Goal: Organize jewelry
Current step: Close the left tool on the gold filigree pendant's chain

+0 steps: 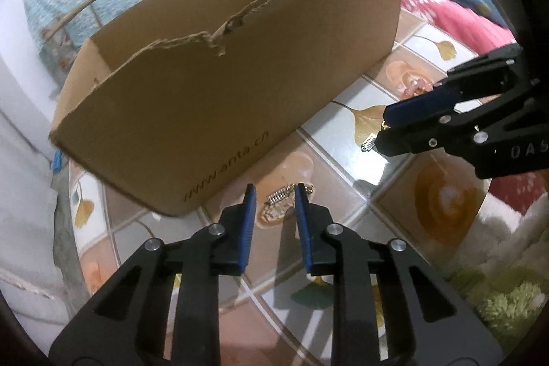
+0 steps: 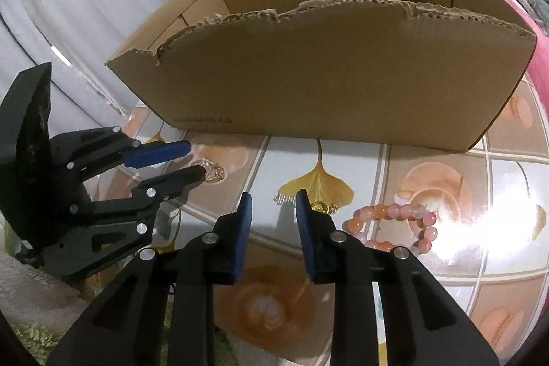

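Note:
An open cardboard box (image 1: 212,98) with a torn front rim stands on the patterned table; it also shows in the right wrist view (image 2: 326,84). My left gripper (image 1: 274,191) is open, low over a gold and silver hair clip (image 1: 279,196) lying in front of the box; the clip also shows in the right wrist view (image 2: 211,170). My right gripper (image 2: 272,198) is open, just above a small silver comb clip (image 2: 285,199) with a gold charm (image 2: 324,206). A pink bead bracelet (image 2: 394,225) lies right of it. In the left wrist view the right gripper (image 1: 382,126) hangs over the same silver clip (image 1: 369,143).
The round table (image 2: 446,280) has a glossy tile pattern with ginkgo leaves and shells. A green shaggy rug (image 1: 507,294) lies below the table edge. Pink and blue fabric (image 1: 446,6) sits behind the box at the right. A white curtain (image 2: 85,6) hangs at the left.

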The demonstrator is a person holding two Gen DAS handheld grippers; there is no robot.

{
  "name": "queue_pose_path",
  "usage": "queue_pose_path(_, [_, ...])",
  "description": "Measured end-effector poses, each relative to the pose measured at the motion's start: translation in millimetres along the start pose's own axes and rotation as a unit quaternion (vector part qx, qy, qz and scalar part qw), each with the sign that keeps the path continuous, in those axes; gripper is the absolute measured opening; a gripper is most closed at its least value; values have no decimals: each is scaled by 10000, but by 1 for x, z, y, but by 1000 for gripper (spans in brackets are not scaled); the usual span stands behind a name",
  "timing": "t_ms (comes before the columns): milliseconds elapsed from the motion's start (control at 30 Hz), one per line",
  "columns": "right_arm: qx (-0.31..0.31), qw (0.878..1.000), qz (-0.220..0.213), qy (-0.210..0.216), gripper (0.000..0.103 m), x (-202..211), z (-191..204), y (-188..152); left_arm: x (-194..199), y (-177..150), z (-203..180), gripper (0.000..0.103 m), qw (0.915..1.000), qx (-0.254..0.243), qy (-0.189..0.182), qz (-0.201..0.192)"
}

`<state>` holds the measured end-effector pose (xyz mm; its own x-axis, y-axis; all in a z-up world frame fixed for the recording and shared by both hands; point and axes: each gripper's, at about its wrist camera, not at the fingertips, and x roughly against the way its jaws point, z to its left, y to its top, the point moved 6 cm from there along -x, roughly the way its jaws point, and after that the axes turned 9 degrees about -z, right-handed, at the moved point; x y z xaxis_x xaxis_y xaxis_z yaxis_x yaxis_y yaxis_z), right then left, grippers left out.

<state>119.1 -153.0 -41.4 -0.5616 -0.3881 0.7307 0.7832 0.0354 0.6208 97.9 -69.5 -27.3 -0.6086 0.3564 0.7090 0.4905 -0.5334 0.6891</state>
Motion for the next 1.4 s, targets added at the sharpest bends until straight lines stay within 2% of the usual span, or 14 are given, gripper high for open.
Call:
queue_pose_path(267, [-138,9999,-4,25,26,-1,-8,3,-10,3,-3,19,9971,-681,-299,163])
queue_pose_path(433, [-188,9998,-18,23,26,3,-16,0,-13,2,-5,17,9950,-805,-511,286])
queue_pose_path(567, [-224,9997,-30,23,26,5,-19,-2,-13,0,-5,4,9948,-699,-642,370])
queue_pose_path(767, [-221,9997,-27,41,26,8,-22,-1,-6,-3,-6,0,9958,-548,-657,323])
queue_pose_path(1033, [-26,10000,-6,61,26,10,-12,-1,17,-6,1,0,9989,-11,-443,171])
queue_pose_path(1267, [664,9974,214,180,26,3,-3,6,24,-23,11,0,9979,570,-169,248])
queue_pose_path(1400, [803,9955,408,290,26,-10,-3,13,22,-28,13,0,9964,799,-118,263])
